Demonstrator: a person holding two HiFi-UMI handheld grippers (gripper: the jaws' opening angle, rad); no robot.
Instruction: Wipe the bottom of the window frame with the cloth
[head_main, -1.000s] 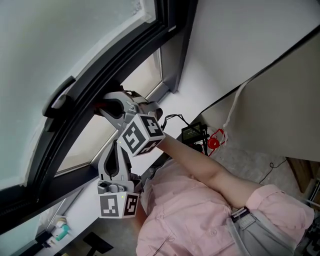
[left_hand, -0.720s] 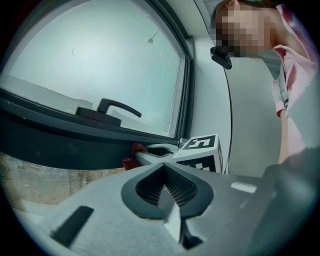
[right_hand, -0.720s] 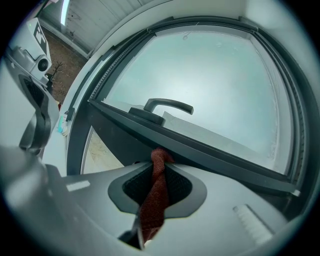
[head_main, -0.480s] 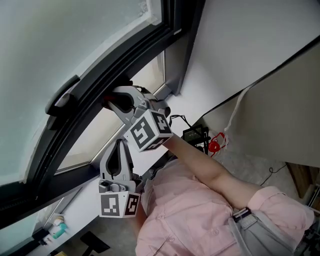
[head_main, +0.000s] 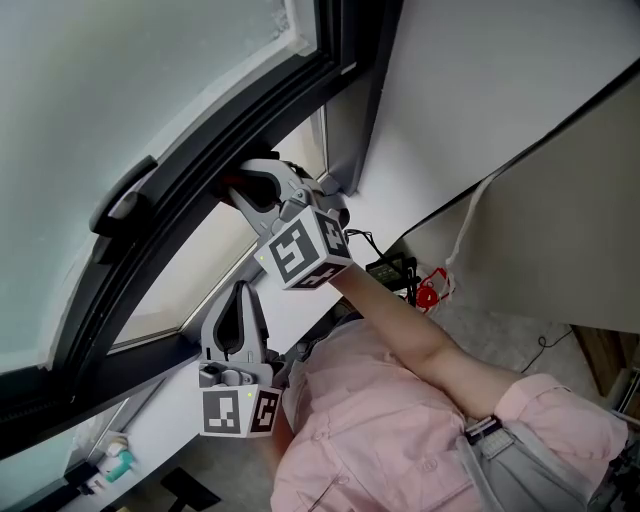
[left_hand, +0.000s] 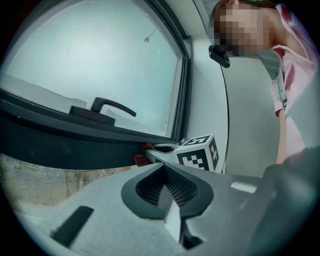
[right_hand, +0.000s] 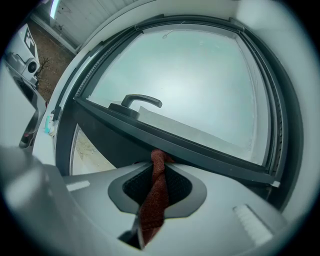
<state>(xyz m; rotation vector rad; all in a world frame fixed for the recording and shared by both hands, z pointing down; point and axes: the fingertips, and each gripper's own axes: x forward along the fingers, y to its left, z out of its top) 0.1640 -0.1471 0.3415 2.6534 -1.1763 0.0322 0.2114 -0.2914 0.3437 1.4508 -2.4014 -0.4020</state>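
Rust-red woven cloth, black window frame, pale blue-green glass, black-and-white square-patterned marker cube, pink shirt

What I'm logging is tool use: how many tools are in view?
2. The right tool is up against the dark window frame, shut on the red cloth. The left tool sits lower in the head view, shut on nothing.
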